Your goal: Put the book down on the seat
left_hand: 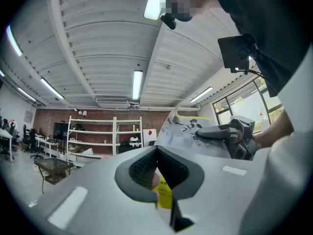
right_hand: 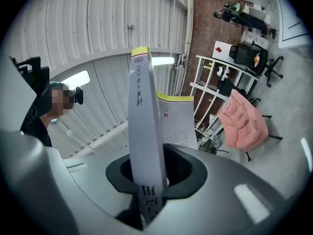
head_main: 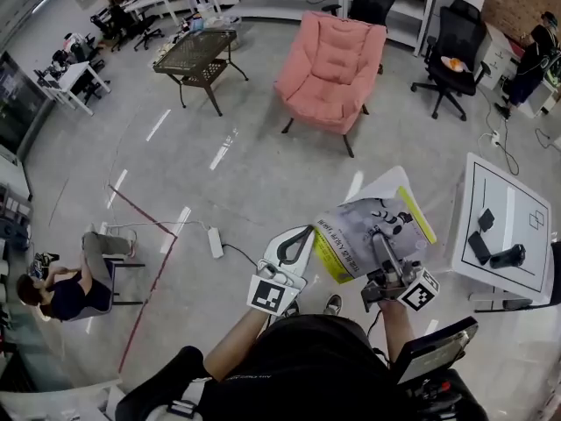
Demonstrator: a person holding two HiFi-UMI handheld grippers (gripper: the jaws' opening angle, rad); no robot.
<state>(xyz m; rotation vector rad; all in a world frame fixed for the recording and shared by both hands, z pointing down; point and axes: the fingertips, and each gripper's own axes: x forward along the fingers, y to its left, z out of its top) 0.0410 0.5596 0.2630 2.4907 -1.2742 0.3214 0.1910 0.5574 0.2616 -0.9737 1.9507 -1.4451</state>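
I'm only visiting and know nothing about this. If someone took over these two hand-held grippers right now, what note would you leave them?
Grips: the left hand-held gripper is closed on the yellow edge of the book. The right hand-held gripper is closed on its other side.
Where: the book is held in the air in front of the person. The pink armchair stands ahead across the floor.
Done: the book is in hand.
Left: walk to the armchair, lay the book on its seat, release both grips.

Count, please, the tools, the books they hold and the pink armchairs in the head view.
Tools: 2, left tool and right tool
Book: 1
Armchair: 1
Total: 4
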